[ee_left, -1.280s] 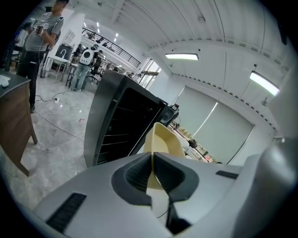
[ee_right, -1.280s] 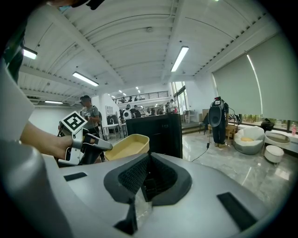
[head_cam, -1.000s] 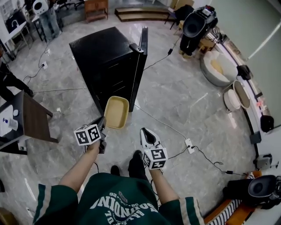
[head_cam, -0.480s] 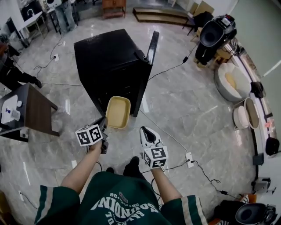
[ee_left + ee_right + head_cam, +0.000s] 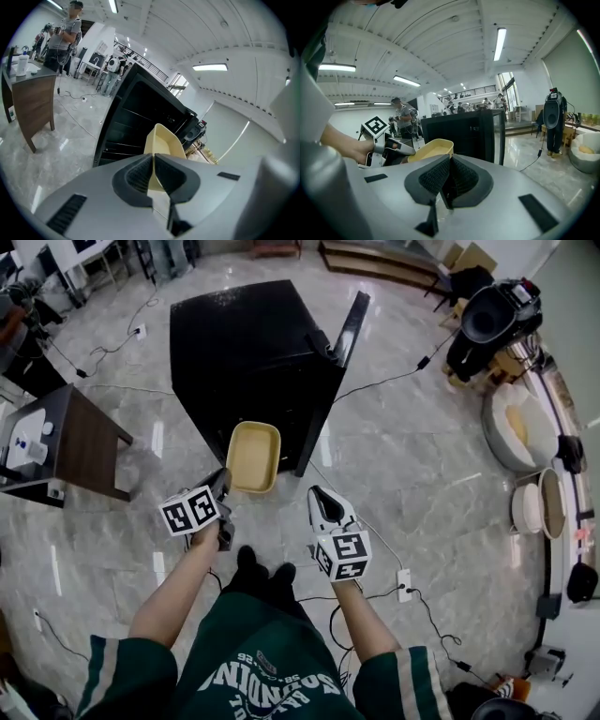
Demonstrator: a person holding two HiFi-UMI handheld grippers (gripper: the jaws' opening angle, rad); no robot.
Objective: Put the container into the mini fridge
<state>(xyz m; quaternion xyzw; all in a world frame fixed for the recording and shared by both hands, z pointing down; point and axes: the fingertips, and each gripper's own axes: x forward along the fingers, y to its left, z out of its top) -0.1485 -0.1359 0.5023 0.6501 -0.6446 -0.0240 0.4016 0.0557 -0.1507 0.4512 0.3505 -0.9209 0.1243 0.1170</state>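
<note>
My left gripper (image 5: 222, 486), fingers (image 5: 137, 176) pinched narrow on the near rim of the tan container (image 5: 254, 457), held just before the open black mini fridge (image 5: 246, 352), my right gripper (image 5: 319, 498), fingers together, empty.

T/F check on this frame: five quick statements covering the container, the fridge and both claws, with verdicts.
1. The left claw is clamped on the rim of the yellow container. True.
2. The container sits inside the mini fridge. False: it is held in the air in front of the fridge, outside it.
3. The fridge door stands open. True.
4. The right claw holds a cup. False: its jaws are together with nothing between them.
5. A brown side table stands on the floor to the left of the fridge in the head view. True.
</note>
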